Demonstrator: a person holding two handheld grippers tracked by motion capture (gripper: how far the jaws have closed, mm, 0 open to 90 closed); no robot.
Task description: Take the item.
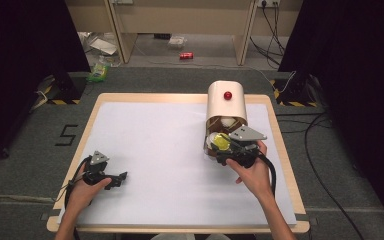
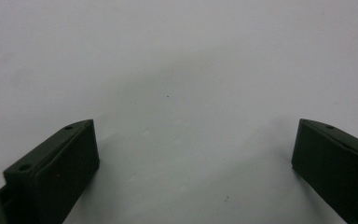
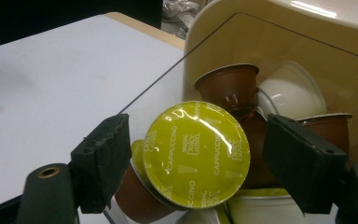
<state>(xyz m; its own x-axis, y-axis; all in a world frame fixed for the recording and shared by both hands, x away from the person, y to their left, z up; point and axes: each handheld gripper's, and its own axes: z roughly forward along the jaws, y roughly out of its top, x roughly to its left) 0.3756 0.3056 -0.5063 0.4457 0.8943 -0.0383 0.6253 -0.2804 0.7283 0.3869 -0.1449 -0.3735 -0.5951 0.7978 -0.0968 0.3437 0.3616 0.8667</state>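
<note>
Right at the mouth of the cream plastic capsule dispenser, the round yellow-foil-lidded cappuccino pod sits lid-on between the right gripper jaws, not yet pinched; left gripper idle, gaping, far off.

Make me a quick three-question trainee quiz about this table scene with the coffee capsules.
1. True or false: the left gripper holds a capsule.
2. Which word is printed on the yellow-green foil lid of the brown coffee capsule between the right gripper jaws?
3. The cream dispenser with a red button stands: A) far right of the table, B) near left, C) on the floor.

Key: 1 false, its jaws are open over bare white table; 2 Cappuccino; 3 A.
</note>
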